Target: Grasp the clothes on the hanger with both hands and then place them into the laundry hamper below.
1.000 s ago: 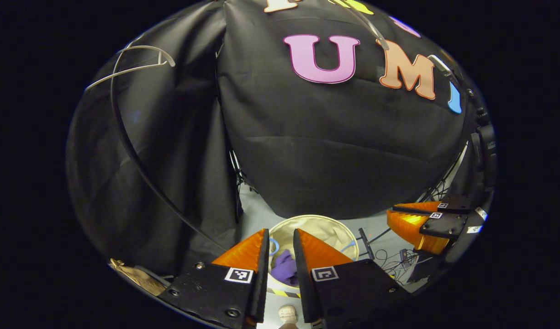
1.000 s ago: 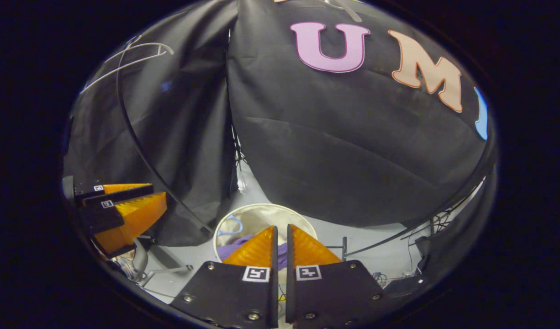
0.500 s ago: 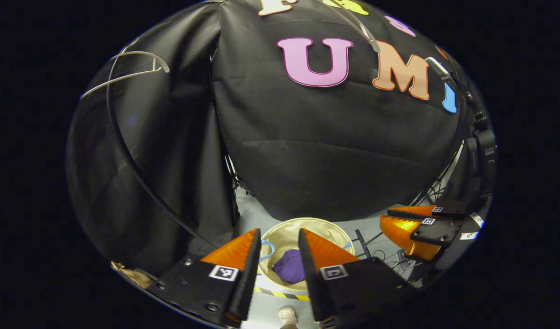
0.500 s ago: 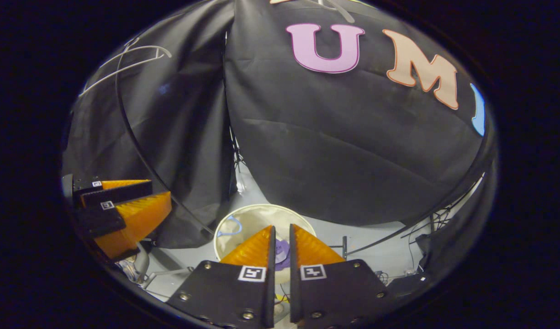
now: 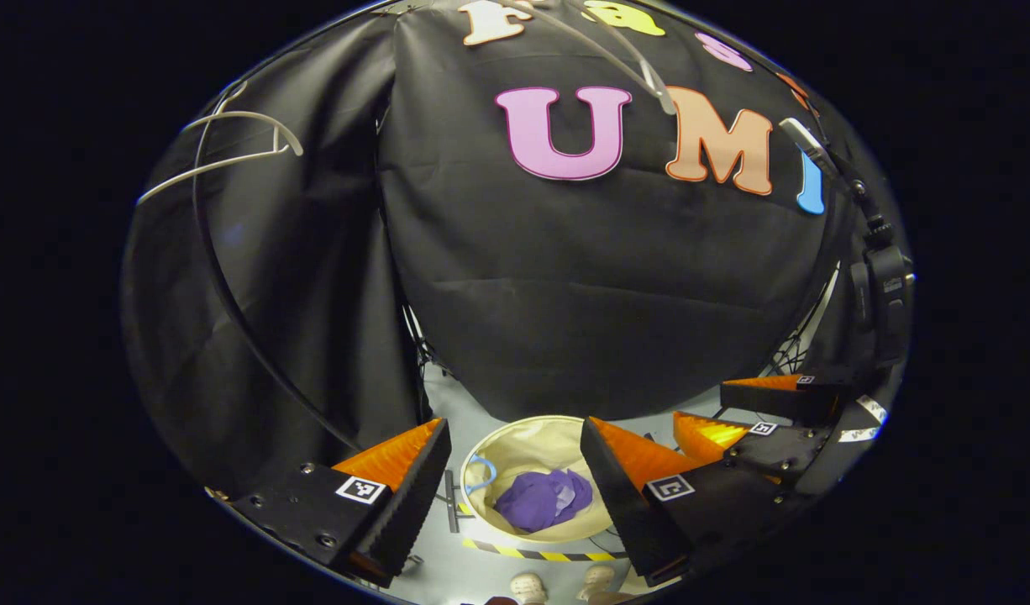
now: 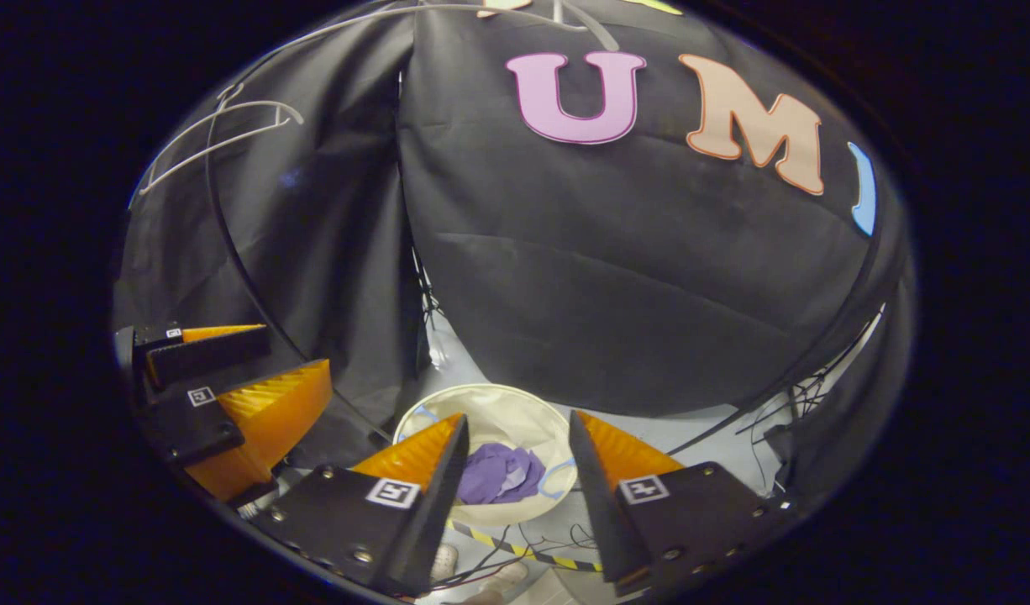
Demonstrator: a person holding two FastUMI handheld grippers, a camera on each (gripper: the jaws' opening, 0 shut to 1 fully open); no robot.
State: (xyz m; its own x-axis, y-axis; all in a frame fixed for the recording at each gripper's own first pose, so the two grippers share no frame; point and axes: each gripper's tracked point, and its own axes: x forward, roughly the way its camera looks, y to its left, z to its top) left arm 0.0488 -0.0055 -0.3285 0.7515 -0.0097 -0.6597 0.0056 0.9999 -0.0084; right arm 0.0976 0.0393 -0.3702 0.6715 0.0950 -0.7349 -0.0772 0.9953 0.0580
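A crumpled purple garment [image 5: 542, 499] lies inside the round cream laundry hamper [image 5: 522, 433] on the floor below; the right gripper view shows the garment [image 6: 498, 474] in the same hamper [image 6: 498, 402]. My left gripper [image 5: 515, 441] hangs above the hamper, open, with nothing between its fingers. My right gripper [image 6: 515, 428] is open too, over the hamper and empty. The right gripper [image 5: 738, 412] also shows at the right of the left gripper view, the left gripper [image 6: 229, 378] at the left of the right gripper view. A bare white hanger [image 5: 229, 151] hangs at the upper left.
Black cloth walls stand close behind the hamper. A black curved pole [image 5: 246, 311] runs down the left side. Yellow-black tape [image 5: 540, 555] marks the floor in front of the hamper, with a person's shoes [image 5: 528, 586] just behind it. Cables [image 6: 809, 391] lie at the right.
Both grippers opened wide, letting the purple garment go. It dropped from between the fingers and now lies in the hamper. Both grippers also rose slightly.
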